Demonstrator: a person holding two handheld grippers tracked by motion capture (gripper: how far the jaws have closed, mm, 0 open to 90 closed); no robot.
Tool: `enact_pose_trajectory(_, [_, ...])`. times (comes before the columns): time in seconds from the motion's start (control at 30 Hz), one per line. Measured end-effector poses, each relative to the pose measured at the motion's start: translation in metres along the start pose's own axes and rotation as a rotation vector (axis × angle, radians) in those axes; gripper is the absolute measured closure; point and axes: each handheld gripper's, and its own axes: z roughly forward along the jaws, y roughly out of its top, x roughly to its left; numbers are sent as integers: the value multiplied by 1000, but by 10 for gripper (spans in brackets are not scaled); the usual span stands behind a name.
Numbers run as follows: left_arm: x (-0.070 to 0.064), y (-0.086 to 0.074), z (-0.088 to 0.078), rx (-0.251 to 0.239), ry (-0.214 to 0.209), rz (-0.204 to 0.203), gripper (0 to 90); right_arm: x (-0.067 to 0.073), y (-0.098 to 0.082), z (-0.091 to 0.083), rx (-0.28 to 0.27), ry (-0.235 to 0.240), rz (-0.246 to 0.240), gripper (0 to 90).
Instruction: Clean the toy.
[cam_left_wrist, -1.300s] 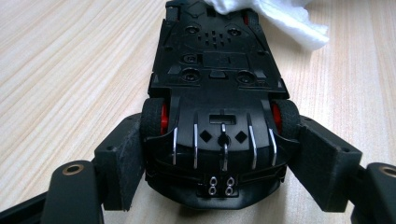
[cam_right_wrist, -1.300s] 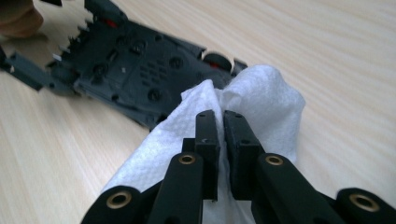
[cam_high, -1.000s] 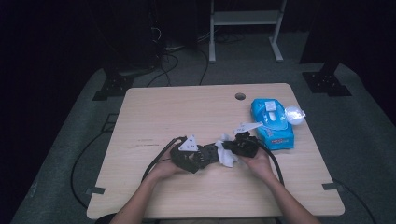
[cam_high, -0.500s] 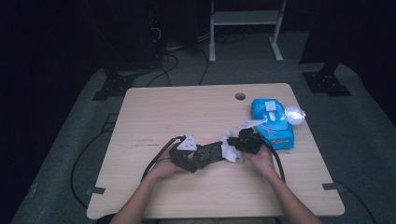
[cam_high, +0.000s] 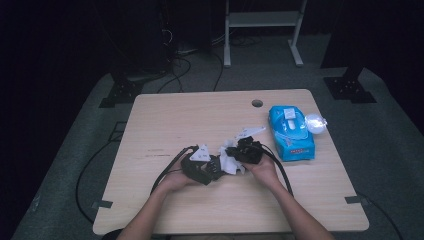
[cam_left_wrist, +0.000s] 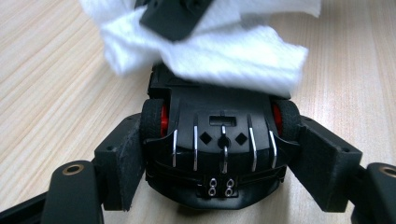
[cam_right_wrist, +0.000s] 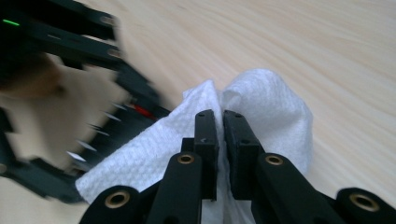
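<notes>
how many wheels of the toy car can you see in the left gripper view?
2: one wheel by the left jaw pad, the other wheel by the right pad, both with red hubs. The white wipe covers the toy car beyond, so others may be hidden.

1. table (cam_high: 165, 120): light wood top, rounded corners; round cable hole (cam_high: 257, 103) near far edge, right of centre
2. wipes pack (cam_high: 291, 132): blue, flat on table at right, white flap on top, long side running away from the near edge
3. clear ball (cam_high: 315, 123): small, shiny, touching pack's right edge, at table's right rim
4. floor mat (cam_high: 100, 150): grey, under and around table; tape strips (cam_high: 102, 204) at near corners
5. metal stand (cam_high: 262, 20): white legs and shelf, on floor beyond table
6. black base plates (cam_high: 349, 87): one far right, one far left of table
7. loose cables (cam_high: 185, 62): on floor behind table; surroundings dark
</notes>
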Motion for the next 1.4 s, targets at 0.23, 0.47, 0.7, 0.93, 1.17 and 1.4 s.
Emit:
enact_pose_trajectory(0.23, [1,1,1,19,0,3,246,-35,-21,-24,7,-69,96,835])
enact_pose_trajectory(0.47, [0,2,0,4,5,2,246,-26,-41,-39,15,-51,64,836])
enact_pose_trajectory(0.7, [0,2,3,36,3,9,246,-19,-37,-43,8,-28,48,836])
enact_pose_trajectory(0.93, [0,2,3,38,7,16,246,-19,-13,-19,-9,-28,57,837])
enact_pose_trajectory(1.17, [1,1,1,30,6,7,246,-25,-25,-30,13,-50,62,836])
enact_pose_trajectory(1.4, [1,3,1,18,10,8,246,-14,-46,-43,26,-20,40,837])
